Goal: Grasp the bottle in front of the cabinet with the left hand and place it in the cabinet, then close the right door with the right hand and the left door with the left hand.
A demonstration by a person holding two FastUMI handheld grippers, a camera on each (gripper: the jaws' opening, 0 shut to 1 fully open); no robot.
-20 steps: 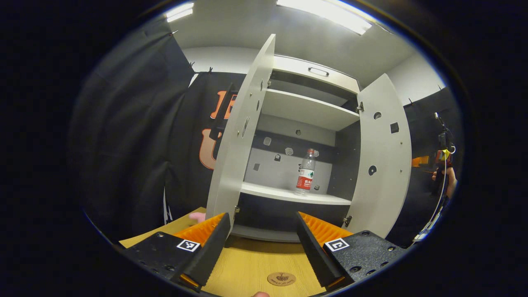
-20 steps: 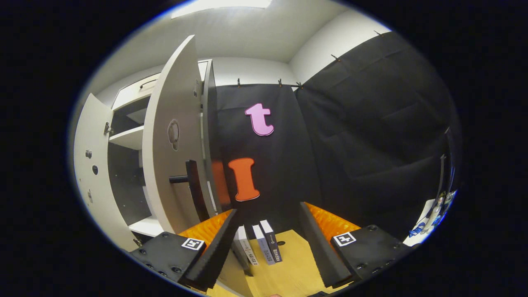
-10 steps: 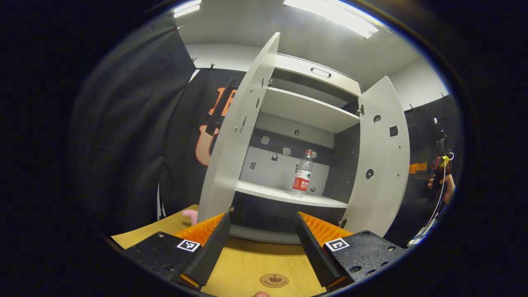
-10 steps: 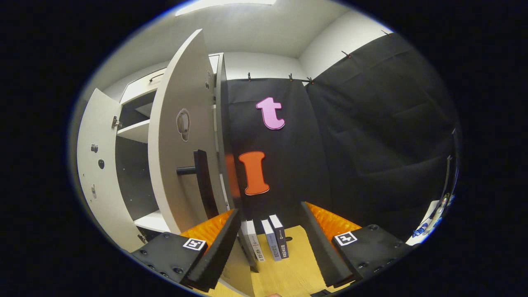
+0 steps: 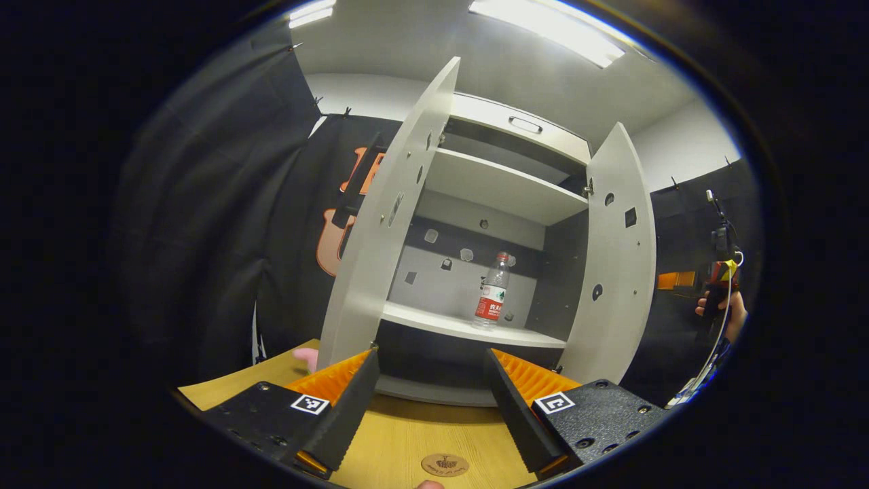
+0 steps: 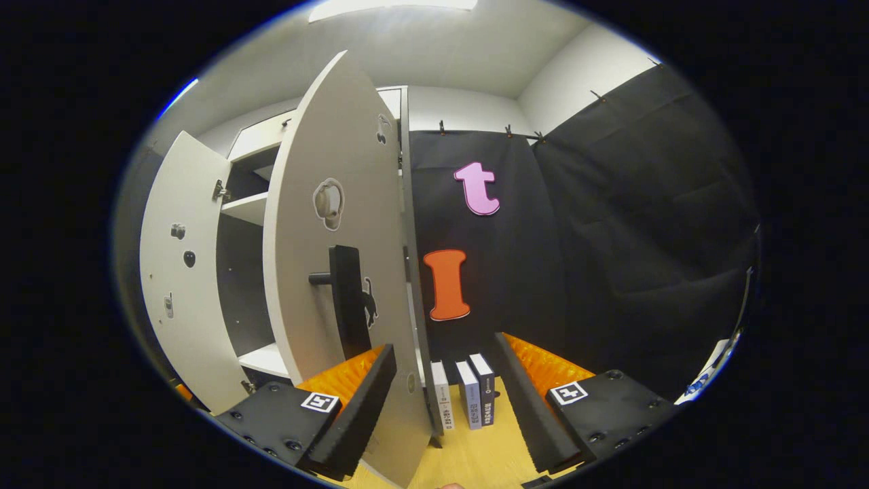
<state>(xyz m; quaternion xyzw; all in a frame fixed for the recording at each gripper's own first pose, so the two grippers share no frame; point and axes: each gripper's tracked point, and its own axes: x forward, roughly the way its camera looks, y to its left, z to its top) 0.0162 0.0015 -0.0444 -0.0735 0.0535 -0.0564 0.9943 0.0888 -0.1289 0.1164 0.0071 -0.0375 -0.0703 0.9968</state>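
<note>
So the bottle was already parked upright on the cabinet shelf, well ahead of the left gripper, which was held wide open and empty. Over the last second the right door had been swung partway shut; its edge was sitting between the spread fingers of the right gripper, also empty. Bottle step looked done, right door mid-close, left door untouched.
</note>
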